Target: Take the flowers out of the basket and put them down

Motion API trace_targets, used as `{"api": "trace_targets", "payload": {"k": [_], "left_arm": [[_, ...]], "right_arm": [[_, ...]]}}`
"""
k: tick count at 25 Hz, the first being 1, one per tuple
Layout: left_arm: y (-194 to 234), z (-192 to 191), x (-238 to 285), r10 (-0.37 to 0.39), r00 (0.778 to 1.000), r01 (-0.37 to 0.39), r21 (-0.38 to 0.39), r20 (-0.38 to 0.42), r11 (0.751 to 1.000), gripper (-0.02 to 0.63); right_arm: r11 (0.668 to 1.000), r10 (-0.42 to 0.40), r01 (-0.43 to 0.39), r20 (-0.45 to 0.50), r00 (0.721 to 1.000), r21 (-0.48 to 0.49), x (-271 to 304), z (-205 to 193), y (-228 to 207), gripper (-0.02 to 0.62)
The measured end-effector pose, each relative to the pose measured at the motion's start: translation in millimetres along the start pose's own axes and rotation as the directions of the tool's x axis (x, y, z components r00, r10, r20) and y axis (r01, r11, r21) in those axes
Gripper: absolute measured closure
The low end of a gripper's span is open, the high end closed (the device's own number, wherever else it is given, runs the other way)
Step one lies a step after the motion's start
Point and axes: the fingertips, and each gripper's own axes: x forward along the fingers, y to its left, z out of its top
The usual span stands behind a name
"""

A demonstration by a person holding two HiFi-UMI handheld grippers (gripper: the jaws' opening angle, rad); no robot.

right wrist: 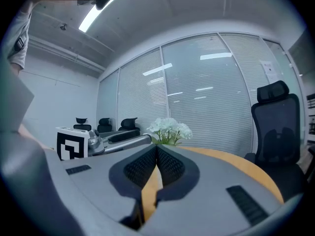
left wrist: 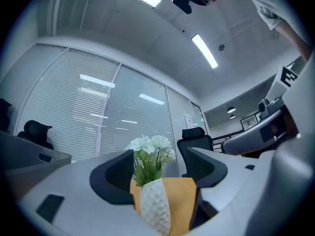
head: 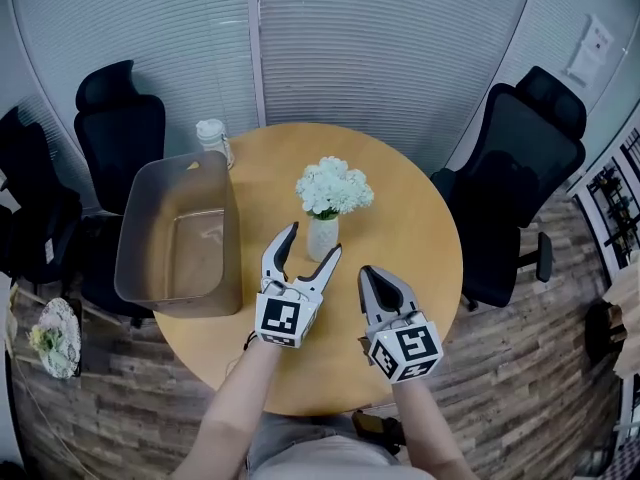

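Wide-set left claw [head: 314, 238], seen from the head view, reaches level across the table [head: 405, 218] with one jaw on each side of the white vase [head: 321, 230]. In the left gripper view the vase stands in the gap between the dark pads. Neither pad visibly presses on it, so the claw reads as open around the vase rather than gripping it.

The right claw [head: 372, 273] lies just to the right and nearer the person, its two jaws closed tip to tip on nothing. It appears to be kept idle and out of the way, since one claw is enough for so small a vase.

The flowers [head: 334, 186], a white bunch with green stems, stand upright in the vase near the middle of the table. They are to the right of the basket [head: 128, 230] and clear of it. The basket sits at the left edge of the table and looks empty inside.

By this layout the flowers are already out and set down. The vase rests on its own base, which explains why the left jaws can stand apart from it.

A jar [head: 212, 136] with a pale lid stands at the far side of the basket, apart from the vase.
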Motion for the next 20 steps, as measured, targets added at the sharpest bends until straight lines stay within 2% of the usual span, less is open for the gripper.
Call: {"api": "trace_targets", "payload": {"k": [3, 7, 13, 20], "left_arm": [[-6, 13, -6, 0.022, 1.0, -0.022, 0.014, 0.013, 1.0, 0.35], [-10, 25, -15, 0.058, 0.998, -0.058, 0.022, 0.022, 0.998, 0.433], [-21, 46, -24, 0.049, 0.999, -0.049, 0.039, 0.017, 0.998, 0.594], [-25, 57, -28, 0.016, 0.999, -0.011, 0.104, -0.043, 0.994, 0.603]], "right_arm": [[1.0, 0.007, -0.008, 0.024, 1.0, 0.006, -6, 8, -1, 0.571], [1.0, 0.009, -0.009, 0.053, 0.999, 0.005, -12, 19, -1, 0.571], [1.0, 0.0, -0.002, 0.103, 0.995, 0.01, -20, 37, 4, 0.571], [0.999, -0.017, 0.011, 0.131, 0.991, 0.047, -18, 52, 12, 0.571]]}}
